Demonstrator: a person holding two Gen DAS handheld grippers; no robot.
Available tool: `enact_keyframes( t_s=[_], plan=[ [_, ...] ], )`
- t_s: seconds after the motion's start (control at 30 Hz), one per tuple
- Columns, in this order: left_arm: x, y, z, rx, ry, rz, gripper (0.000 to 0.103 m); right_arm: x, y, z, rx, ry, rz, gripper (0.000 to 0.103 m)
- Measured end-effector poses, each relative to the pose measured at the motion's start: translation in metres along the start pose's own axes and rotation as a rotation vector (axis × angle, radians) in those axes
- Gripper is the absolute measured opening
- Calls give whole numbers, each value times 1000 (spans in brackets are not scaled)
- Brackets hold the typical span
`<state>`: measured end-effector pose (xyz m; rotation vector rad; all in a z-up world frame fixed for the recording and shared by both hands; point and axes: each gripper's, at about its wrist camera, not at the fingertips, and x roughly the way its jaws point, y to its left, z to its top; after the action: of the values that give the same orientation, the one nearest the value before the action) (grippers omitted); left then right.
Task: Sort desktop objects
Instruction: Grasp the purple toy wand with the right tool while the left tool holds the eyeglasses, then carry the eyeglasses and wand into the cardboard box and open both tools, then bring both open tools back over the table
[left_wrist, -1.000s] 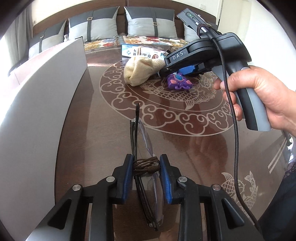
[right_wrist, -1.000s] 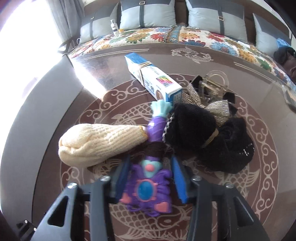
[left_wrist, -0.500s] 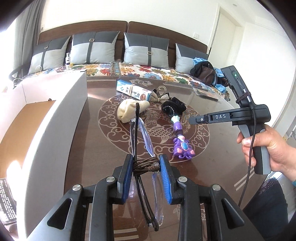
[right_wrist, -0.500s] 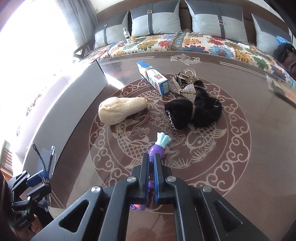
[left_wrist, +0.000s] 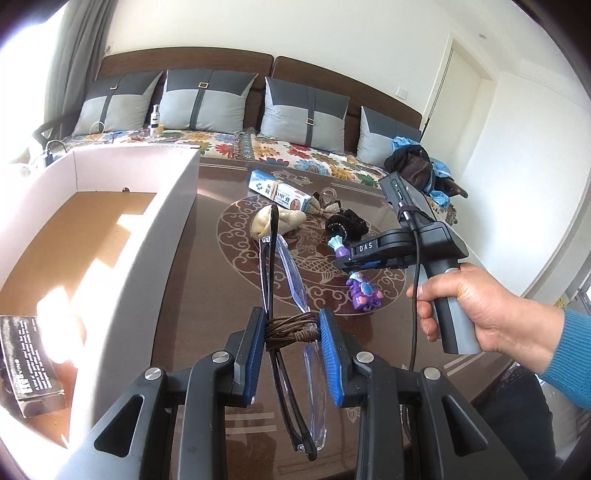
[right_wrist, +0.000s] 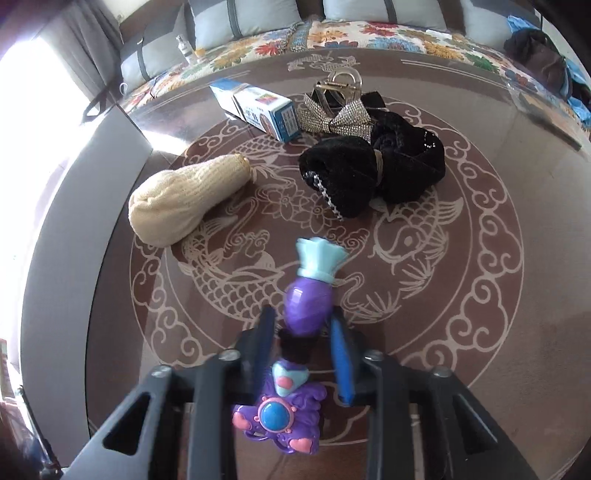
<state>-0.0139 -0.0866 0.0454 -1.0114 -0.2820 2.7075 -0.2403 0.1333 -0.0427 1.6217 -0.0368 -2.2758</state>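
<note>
Folded glasses (left_wrist: 286, 295), bound with brown cord, are clamped between the left gripper (left_wrist: 293, 332) fingers beside the white box (left_wrist: 162, 236), presumably for dropping in. A purple toy (right_wrist: 295, 347) is gripped in the right gripper (right_wrist: 303, 345), right of the box, over the table (right_wrist: 480, 295).

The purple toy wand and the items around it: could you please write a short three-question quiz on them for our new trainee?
1. True or false: the left gripper holds folded glasses bound with brown cord.
2. Which item lies nearest the big white box? A) black velvet bow B) cream knitted pouch C) clear hair claw
3. Fill in: in the right gripper, the purple toy wand points its pale blue ____ end forward.

Key
1. True.
2. B.
3. Fan-shaped; the wand's round jewelled head sits back toward the gripper body, and the table lies beyond it.
</note>
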Motion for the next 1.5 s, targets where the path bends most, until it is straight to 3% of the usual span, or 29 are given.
enact_keyframes(
  t_s=[0.1, 0.23, 0.43, 0.53, 0.63, 0.87, 0.9, 0.93, 0.97, 1.0, 1.03, 1.1, 1.17, 1.2, 1.27, 1.37, 1.5],
  plan=[
    [-19, 11, 8, -20, -33, -5, 29, -22, 11, -6, -61, -66, 18, 22],
    [-50, 35, 21, -56, -95, -3, 29, -73, 41, -12, -156, -166, 108, 22],
    [-93, 99, 38, -97, -141, 113, 29, -144, 132, -20, -310, -283, 293, 22],
    [-98, 139, 39, -140, -105, 179, 29, -153, 191, -27, -372, -241, 419, 22],
    [-92, 174, 34, -184, -48, 234, 29, -142, 248, -41, -441, -180, 491, 22],
    [-55, 214, 9, -238, 162, 311, 33, -57, 338, -85, -548, 82, 484, 24],
    [-51, 216, 5, -238, 185, 345, 45, -46, 345, -90, -564, 97, 452, 25],
    [-50, 219, 3, -239, 194, 380, 53, -39, 350, -94, -574, 92, 426, 32],
    [-53, 222, 0, -244, 187, 407, 71, -36, 351, -96, -574, 81, 418, 43],
    [-59, 224, -2, -254, 168, 421, 84, -35, 349, -97, -563, 59, 405, 43],
    [-65, 225, -4, -268, 142, 428, 86, -38, 342, -96, -543, 39, 428, 44],
    [-77, 224, -6, -292, 97, 428, 87, -53, 323, -94, -503, -36, 471, 61],
    [-84, 216, -8, -302, 64, 422, 87, -82, 303, -95, -500, -170, 451, 80],
    [-88, 210, -7, -300, 46, 417, 87, -95, 291, -97, -505, -237, 430, 84],
    [-93, 192, -7, -286, 11, 392, 87, -112, 253, -104, -501, -347, 352, 98],
    [-95, 155, -4, -245, -26, 318, 87, -114, 184, -115, -480, -436, 182, 102],
    [-89, 88, 6, -168, -71, 155, 87, -82, 69, -130, -373, -368, -46, 102]
  ],
)
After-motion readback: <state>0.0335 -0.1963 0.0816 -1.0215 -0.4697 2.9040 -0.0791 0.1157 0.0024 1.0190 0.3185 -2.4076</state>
